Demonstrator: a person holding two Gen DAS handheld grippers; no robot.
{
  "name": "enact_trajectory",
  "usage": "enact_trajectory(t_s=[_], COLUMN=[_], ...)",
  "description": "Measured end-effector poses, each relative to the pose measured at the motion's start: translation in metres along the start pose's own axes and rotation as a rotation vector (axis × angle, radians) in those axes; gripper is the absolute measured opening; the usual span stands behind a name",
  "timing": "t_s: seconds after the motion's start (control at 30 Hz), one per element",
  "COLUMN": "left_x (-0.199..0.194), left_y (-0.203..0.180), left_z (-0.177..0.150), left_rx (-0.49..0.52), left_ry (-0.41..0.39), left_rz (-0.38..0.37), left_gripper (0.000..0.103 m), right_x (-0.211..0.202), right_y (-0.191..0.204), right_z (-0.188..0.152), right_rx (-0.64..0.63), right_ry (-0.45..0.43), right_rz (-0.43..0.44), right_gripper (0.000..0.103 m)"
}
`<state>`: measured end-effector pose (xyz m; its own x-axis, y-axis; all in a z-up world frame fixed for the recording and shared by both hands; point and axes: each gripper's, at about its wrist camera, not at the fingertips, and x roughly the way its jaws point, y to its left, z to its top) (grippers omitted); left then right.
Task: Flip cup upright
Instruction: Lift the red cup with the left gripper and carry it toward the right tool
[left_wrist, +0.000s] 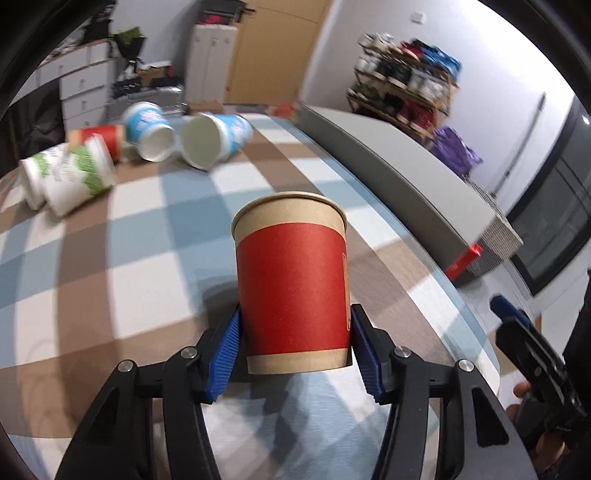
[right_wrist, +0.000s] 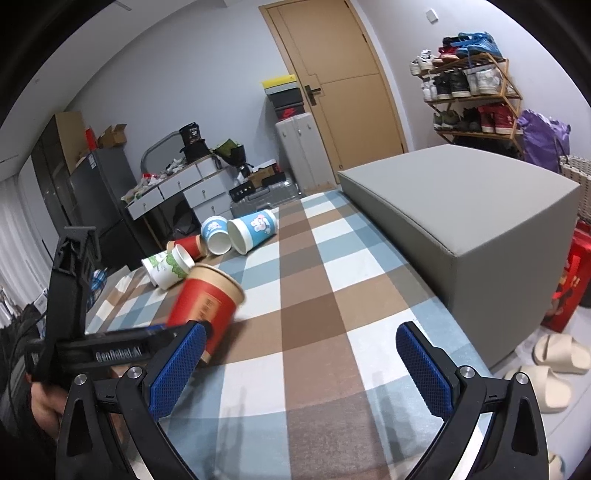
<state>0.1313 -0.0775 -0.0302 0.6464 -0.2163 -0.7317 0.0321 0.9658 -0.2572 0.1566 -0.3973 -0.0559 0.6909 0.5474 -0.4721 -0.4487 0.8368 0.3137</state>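
A red and brown paper cup (left_wrist: 291, 284) is held between the blue pads of my left gripper (left_wrist: 295, 350), which is shut on its lower part. In the right wrist view the same cup (right_wrist: 205, 306) is tilted, rim up and to the right, above the checked tablecloth (right_wrist: 314, 295). My right gripper (right_wrist: 301, 373) is open and empty over the table's near part, to the right of the cup. The left gripper's body (right_wrist: 74, 332) shows at the left of that view.
Several cups lie on their sides at the table's far left: two blue and white ones (right_wrist: 251, 230), a green and white pair (right_wrist: 166, 266), a red one (right_wrist: 188, 245). A grey box (right_wrist: 461, 206) stands along the table's right side. Slippers (right_wrist: 554, 365) lie on the floor.
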Motion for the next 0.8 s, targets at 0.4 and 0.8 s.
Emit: enact_trajectory(t_s=[0.4, 0.8], left_x=[-0.037, -0.063], left_y=[0.062, 0.079], left_z=[-0.006, -0.032], left_rx=[-0.088, -0.121], left_ry=[-0.122, -0.135], left_rz=[0.149, 0.171], left_gripper=[0.051, 0.051], right_x=[0.007, 0.029], right_y=[0.040, 0.100], right_z=[-0.002, 0.002], right_rx=[-0.081, -0.209], right_ry=[0.017, 0.036], right_rz=[0.055, 0.149], right_gripper=[0.103, 0.103])
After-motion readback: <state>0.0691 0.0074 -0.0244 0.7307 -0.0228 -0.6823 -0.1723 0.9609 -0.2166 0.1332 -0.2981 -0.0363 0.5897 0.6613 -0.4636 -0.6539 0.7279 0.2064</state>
